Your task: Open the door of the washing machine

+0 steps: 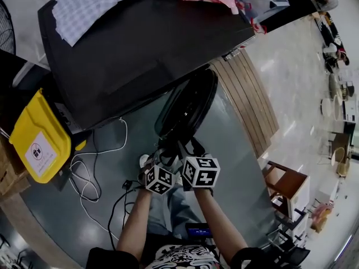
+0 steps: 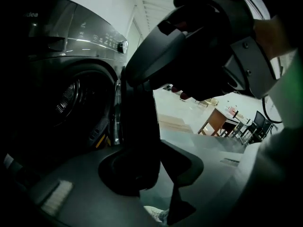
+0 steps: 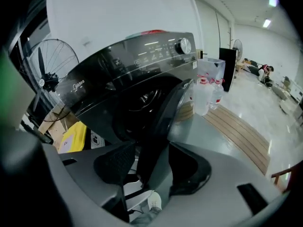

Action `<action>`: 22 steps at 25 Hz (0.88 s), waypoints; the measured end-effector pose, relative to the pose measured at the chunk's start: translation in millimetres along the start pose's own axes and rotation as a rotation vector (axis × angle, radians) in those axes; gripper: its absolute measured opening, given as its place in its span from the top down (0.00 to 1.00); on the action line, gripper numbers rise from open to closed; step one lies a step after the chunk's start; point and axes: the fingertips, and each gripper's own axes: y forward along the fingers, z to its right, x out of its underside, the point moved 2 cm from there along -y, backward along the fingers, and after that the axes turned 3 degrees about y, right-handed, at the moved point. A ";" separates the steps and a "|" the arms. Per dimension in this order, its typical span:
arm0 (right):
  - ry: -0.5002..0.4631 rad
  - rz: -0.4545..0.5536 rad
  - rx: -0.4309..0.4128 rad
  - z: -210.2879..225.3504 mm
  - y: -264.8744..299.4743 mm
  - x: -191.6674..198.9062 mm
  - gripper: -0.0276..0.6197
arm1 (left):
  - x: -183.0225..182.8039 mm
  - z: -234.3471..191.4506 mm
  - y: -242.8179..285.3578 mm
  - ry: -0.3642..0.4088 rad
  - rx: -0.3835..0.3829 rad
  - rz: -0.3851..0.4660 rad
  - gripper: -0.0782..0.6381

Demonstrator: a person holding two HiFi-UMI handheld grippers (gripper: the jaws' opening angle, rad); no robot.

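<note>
The dark front-loading washing machine (image 1: 134,49) stands with its round door (image 1: 188,102) swung out toward me, and the drum opening (image 2: 71,103) is uncovered. Both grippers meet at the door's lower rim. My left gripper (image 1: 164,153) has the door's edge (image 2: 139,126) running down between its pads and is shut on it. My right gripper (image 1: 188,148) is beside it with its jaws spread wide. The door edge (image 3: 158,126) passes between them with gaps on both sides. The right gripper's body (image 2: 213,46) looms at the upper right of the left gripper view.
A yellow container (image 1: 39,139) and loose white cables (image 1: 95,167) lie left of the machine. A checked cloth (image 1: 90,4) lies on its top. Wooden planks (image 1: 247,100) run along the right, with a wooden table (image 1: 289,184) beyond. A fan (image 3: 52,65) and bottles (image 3: 208,86) flank the machine.
</note>
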 end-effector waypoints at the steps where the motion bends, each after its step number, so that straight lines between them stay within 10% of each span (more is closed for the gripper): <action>1: -0.013 -0.012 0.009 1.6 0.5 4.1 0.60 | -0.8 3.8 0.3 -0.001 0.008 0.004 0.72; 7: -0.057 -0.010 0.032 15.7 0.6 10.5 0.64 | -4.2 3.0 -18.4 0.061 -0.090 0.082 0.69; 22: -0.044 -0.032 0.116 70.6 -27.6 30.2 0.73 | -25.3 -31.8 -28.4 -0.224 -0.104 0.200 0.78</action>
